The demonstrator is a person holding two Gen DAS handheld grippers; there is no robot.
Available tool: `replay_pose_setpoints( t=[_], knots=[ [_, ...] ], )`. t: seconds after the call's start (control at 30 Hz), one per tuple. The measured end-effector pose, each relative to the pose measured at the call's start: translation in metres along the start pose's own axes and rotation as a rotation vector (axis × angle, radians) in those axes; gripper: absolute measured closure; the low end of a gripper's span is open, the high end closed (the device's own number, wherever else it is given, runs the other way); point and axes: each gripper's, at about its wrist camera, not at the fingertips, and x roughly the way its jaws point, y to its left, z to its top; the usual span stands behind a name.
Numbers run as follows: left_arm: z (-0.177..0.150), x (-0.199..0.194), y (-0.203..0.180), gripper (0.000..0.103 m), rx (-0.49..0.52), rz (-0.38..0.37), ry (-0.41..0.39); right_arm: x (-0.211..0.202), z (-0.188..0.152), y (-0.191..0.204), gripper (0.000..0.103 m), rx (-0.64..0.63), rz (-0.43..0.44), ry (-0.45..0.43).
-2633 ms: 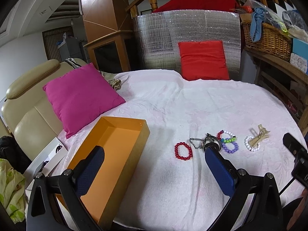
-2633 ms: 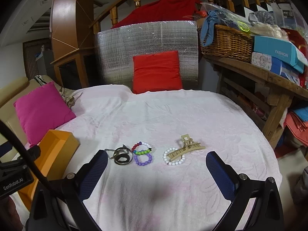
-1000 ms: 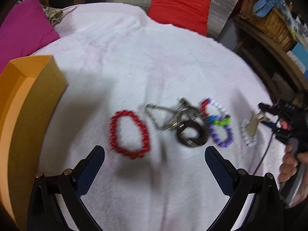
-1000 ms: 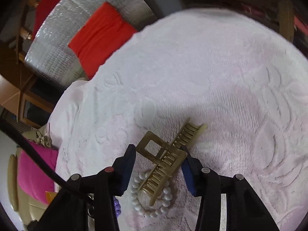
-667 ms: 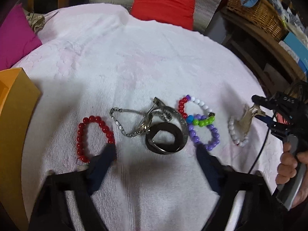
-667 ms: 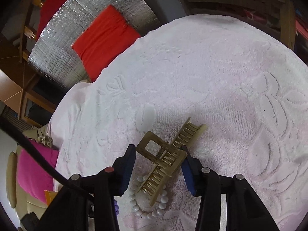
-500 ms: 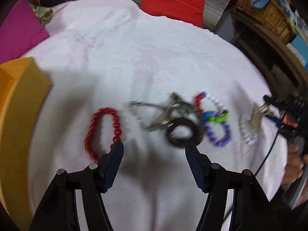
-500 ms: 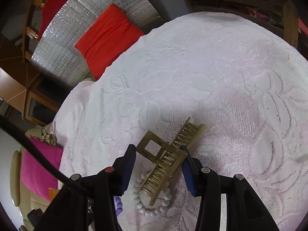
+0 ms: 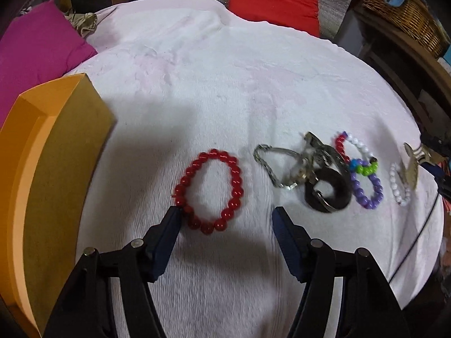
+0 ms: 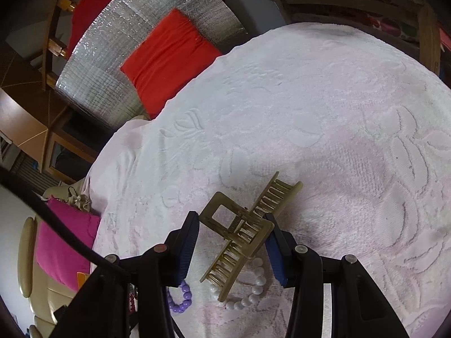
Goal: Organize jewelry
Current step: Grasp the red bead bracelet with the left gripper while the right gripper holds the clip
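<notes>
Both grippers down on the pink-white spread (image 9: 225,90), each picking its own piece of jewelry.

Left gripper (image 9: 225,219) with jaws apart, straddling the near end of the red bead bracelet (image 9: 210,190); left blue pad touching or just beside the beads, right pad off to the side, likely lined up for a pinch. Orange box (image 9: 56,152) well left of those jaws, a probable drop spot. Chain and dark ring tangle (image 9: 313,174), then multicolour bead bracelet (image 9: 362,174), further right of them. Right gripper (image 10: 231,232) with jaws clamped on the gold hair claw (image 10: 245,231) at its hinge, the stiffest part to hold. White bead bracelet (image 10: 253,290) under the claw's near teeth, close below the jaws, at risk of snagging.
</notes>
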Motion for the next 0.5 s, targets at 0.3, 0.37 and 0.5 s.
replay_pose_setpoints(
  t=[0.3,0.37,0.5],
  knots=[
    [-0.001,-0.001,0.008,0.075,0.001,0.037,-0.031,-0.004,-0.002,-0.001,0.054,0.008,0.012,-0.004],
    [-0.002,-0.001,0.012,0.076,-0.010,0.027,-0.032,-0.005,-0.003,-0.001,0.054,0.008,0.011,-0.005],
    [-0.001,-0.001,0.013,0.077,-0.009,0.031,-0.035,-0.005,-0.003,-0.001,0.054,0.012,0.013,-0.009]
  ],
)
